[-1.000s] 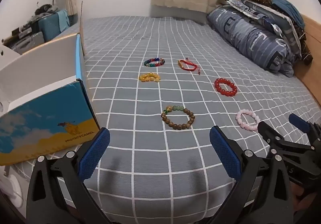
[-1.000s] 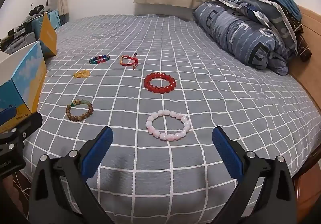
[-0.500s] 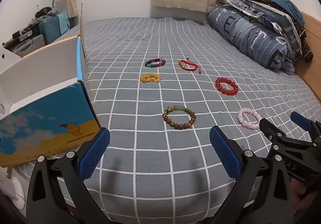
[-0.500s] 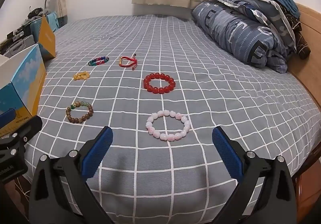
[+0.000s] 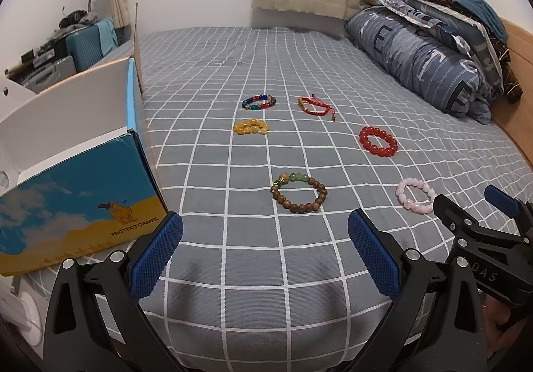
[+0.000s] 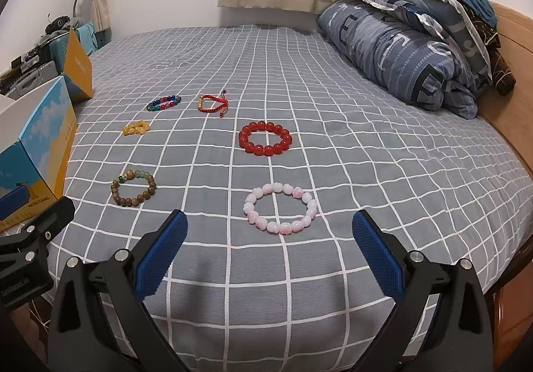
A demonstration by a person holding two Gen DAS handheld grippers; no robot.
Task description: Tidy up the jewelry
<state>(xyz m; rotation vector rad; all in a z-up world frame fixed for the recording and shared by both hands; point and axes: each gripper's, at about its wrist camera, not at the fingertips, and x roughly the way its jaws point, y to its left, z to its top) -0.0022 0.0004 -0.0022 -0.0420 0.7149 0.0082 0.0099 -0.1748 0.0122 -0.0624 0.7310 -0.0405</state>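
Several bracelets lie on the grey checked bed. A brown wooden bracelet (image 5: 299, 193) (image 6: 134, 187) lies just beyond my open left gripper (image 5: 265, 238). A pink bead bracelet (image 6: 280, 208) (image 5: 414, 196) lies just ahead of my open right gripper (image 6: 269, 235). Farther back are a red bead bracelet (image 6: 265, 138) (image 5: 378, 141), a yellow one (image 5: 250, 127) (image 6: 135, 128), a multicoloured one (image 5: 259, 102) (image 6: 164, 102) and a red cord bracelet (image 5: 315, 105) (image 6: 213, 103). Neither gripper holds anything.
An open blue-and-yellow cardboard box (image 5: 76, 178) (image 6: 31, 152) stands on the bed's left edge. A rolled quilt and pillows (image 6: 409, 48) are stacked at the right by a wooden headboard (image 6: 513, 82). Luggage and clutter (image 5: 66, 45) sit beyond the left side.
Both grippers have drifted slightly, so the view shifts a little. All the bracelets lie where they were, and both grippers stay open.
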